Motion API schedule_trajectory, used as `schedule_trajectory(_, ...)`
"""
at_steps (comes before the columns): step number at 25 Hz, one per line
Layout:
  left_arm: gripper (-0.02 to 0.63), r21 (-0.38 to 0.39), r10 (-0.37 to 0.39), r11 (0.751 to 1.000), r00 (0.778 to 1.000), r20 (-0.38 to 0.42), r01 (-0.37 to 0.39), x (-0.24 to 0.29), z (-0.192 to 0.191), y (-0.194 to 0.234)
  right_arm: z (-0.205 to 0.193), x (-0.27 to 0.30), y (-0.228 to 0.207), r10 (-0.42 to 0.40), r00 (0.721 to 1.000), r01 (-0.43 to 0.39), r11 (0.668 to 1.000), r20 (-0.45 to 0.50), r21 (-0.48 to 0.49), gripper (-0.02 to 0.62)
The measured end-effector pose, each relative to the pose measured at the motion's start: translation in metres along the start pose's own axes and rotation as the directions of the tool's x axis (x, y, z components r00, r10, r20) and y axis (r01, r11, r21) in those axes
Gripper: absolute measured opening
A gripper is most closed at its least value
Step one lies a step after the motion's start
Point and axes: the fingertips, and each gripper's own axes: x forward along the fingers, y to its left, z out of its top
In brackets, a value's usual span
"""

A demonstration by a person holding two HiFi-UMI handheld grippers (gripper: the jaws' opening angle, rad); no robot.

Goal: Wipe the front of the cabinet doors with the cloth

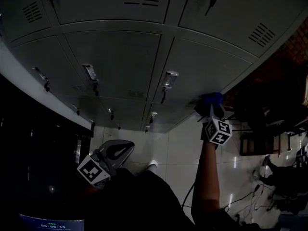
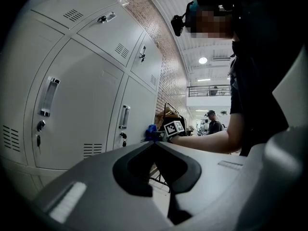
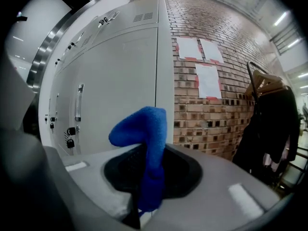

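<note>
Blue cloth (image 3: 140,124) pinched by right hand-held gripper (image 3: 146,152) near grey cabinet doors (image 3: 120,76) (left hand-held gripper (image 2: 154,144) pressed together).

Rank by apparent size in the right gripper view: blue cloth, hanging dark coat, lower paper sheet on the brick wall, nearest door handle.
1. hanging dark coat
2. blue cloth, inflated by nearness to the camera
3. lower paper sheet
4. nearest door handle

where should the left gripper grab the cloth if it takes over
Probably the free end of the cloth that bends over above the right gripper, which is shut on the lower part. Come from the brick wall side, as the cabinet stands on the other. The left gripper is shut, so open it first.
</note>
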Motion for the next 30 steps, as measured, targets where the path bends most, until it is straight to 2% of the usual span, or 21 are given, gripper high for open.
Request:
schedule_trajectory(4, 0.0, -0.013, -0.007, 1.0, 1.0, 0.006, 0.007, 0.0, 0.001, 0.0, -0.004, -0.012, 0.027, 0.053, 0.998, -0.053, 0.999, 0.017, 0.013, 0.069)
schedule_trajectory(8, 0.0, -0.03, -0.012, 0.999, 1.0, -0.004, 0.012, -0.002, 0.0, 0.001, -0.014, -0.022, 0.094, 0.18, 0.983, -0.18, 0.984, 0.024, 0.0, 0.069)
schedule_trajectory(13, 0.0, -0.017, -0.003, 1.0, 1.0, 0.004, 0.003, -0.01, 0.003, 0.007, -0.016, -0.026, 0.183, 0.343, 0.939, -0.341, 0.938, 0.027, -0.058, 0.069)
schedule_trajectory(18, 0.0, -0.011, 0.024, 1.0, 1.0, 0.002, -0.024, -0.019, 0.002, 0.014, -0.015, -0.022, 0.245, 0.453, 0.891, -0.451, 0.89, 0.022, -0.076, 0.069)
schedule_trajectory(21, 0.0, -0.029, 0.04, 0.999, 0.999, -0.007, -0.04, -0.025, 0.003, 0.016, -0.022, -0.012, 0.263, 0.477, 0.879, -0.475, 0.877, 0.006, -0.073, 0.069)
schedule_trajectory(23, 0.0, -0.013, 0.056, 0.998, 0.998, -0.001, -0.056, -0.031, -0.001, 0.021, -0.027, -0.002, 0.267, 0.48, 0.877, -0.48, 0.875, -0.007, -0.062, 0.069)
schedule_trajectory(30, 0.0, -0.006, 0.09, 0.996, 0.996, 0.002, -0.09, -0.041, 0.0, 0.028, -0.042, 0.031, 0.258, 0.438, 0.897, -0.44, 0.898, -0.056, -0.022, 0.069)
